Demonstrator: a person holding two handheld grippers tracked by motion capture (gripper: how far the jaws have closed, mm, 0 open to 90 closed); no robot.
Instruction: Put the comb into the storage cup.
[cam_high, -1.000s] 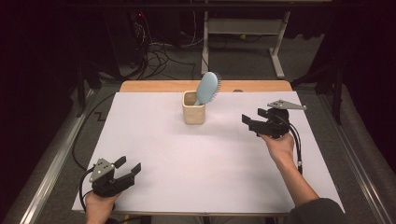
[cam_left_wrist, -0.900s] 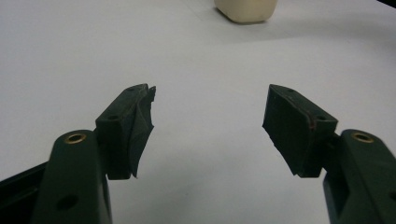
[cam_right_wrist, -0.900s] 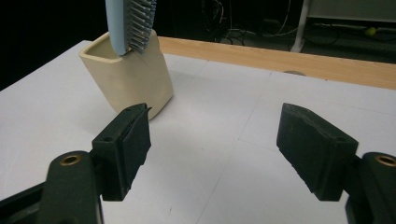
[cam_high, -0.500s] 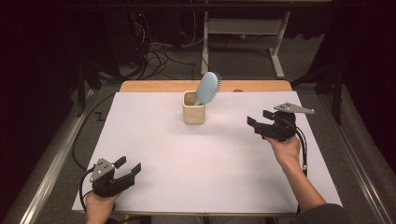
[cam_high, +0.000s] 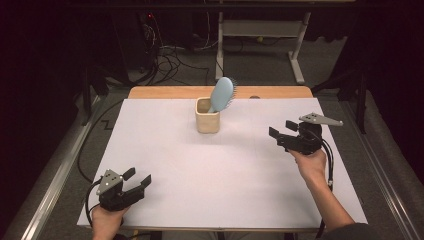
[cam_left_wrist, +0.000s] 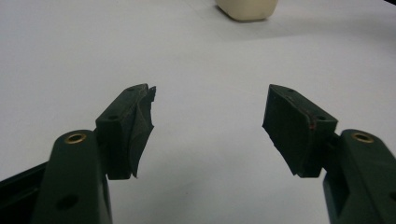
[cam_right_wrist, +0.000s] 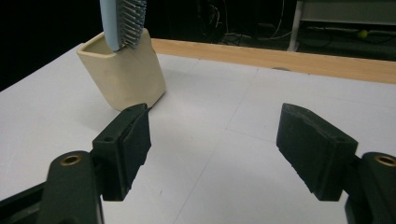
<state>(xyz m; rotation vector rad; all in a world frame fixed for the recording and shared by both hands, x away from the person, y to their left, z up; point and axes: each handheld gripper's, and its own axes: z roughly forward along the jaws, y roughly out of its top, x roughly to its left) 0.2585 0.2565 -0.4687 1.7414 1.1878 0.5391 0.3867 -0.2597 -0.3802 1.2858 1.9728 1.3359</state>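
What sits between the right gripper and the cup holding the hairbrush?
Nothing: in the high view, bare white table runs from the right gripper, jaws open, to the beige cup holding the blue hairbrush.

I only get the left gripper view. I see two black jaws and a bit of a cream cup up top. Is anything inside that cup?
Observer: Yes, a light blue hairbrush stands in the cream cup, handle down, head leaning out toward the right.
Operator: Which way do its bristles point?
Observer: In the right gripper view the bristles face right, away from its flat blue back.
Operator: Where's the other gripper?
Observer: The right gripper is at the cup's right, jaws open, aimed toward it, holding nothing.
Operator: Is mine near the cup?
Observer: No, the left gripper sits open at the table's near left corner.
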